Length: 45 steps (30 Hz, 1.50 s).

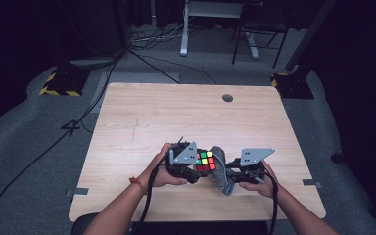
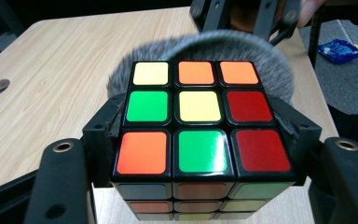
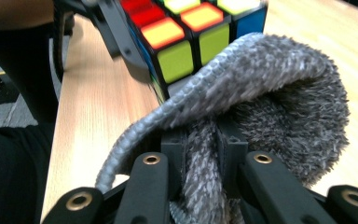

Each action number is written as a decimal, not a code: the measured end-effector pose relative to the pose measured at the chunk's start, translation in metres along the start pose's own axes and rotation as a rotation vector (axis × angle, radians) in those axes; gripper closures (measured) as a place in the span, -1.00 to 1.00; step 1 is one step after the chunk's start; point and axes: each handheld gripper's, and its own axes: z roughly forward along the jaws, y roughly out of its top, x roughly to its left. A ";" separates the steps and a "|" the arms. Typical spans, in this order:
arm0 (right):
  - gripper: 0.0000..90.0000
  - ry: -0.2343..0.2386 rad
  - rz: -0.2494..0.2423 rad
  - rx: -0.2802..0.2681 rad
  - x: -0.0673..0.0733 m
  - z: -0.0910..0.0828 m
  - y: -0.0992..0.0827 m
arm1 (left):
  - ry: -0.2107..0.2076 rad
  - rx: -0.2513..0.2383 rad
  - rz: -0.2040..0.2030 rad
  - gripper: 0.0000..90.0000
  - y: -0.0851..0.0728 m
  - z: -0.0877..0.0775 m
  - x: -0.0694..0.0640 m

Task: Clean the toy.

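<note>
A scrambled Rubik's cube [image 1: 205, 160] is clamped between the jaws of my left gripper [image 1: 199, 169], just above the table's near edge. In the left gripper view the cube [image 2: 200, 116] sits squeezed between the black pads, its top face a mix of orange, yellow, green and red. My right gripper [image 1: 231, 169] is shut on a folded grey fuzzy cloth [image 1: 221, 169]. The cloth [image 3: 261, 98] drapes over the jaws and presses against the cube's [image 3: 186, 37] side. In the left gripper view the cloth [image 2: 261, 51] bulges behind the cube.
The wooden table [image 1: 176, 117] has a round cable hole [image 1: 227, 98] near its far edge. A hand holds each gripper, with cables trailing off the near edge. Desk legs and floor cables lie beyond the table.
</note>
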 end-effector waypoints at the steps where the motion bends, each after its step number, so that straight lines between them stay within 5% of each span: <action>1: 0.72 -0.001 -0.004 -0.013 0.000 -0.001 0.001 | 0.006 0.010 0.003 -0.26 0.000 0.001 0.000; 7: 0.73 -0.014 -0.004 -0.069 0.002 -0.007 0.005 | 0.013 0.025 -0.004 -0.27 -0.001 0.006 0.000; 16: 0.73 -0.033 -0.048 -0.089 0.009 -0.008 0.017 | 0.035 0.140 0.051 -0.26 0.000 0.021 -0.008; 21: 0.73 -0.078 -0.029 -0.079 0.006 -0.009 0.016 | 0.013 0.090 0.037 -0.26 0.002 0.015 -0.007; 29: 0.73 -0.082 0.033 0.063 -0.010 0.003 -0.004 | 0.012 0.021 0.027 -0.25 0.005 0.002 -0.004; 34: 0.73 -0.022 0.053 0.046 -0.010 0.006 -0.006 | 0.011 -0.018 0.016 -0.25 0.005 -0.003 -0.002; 45: 0.73 -0.035 0.062 -0.043 -0.009 -0.006 -0.001 | 0.028 0.009 0.011 -0.27 0.002 -0.001 0.000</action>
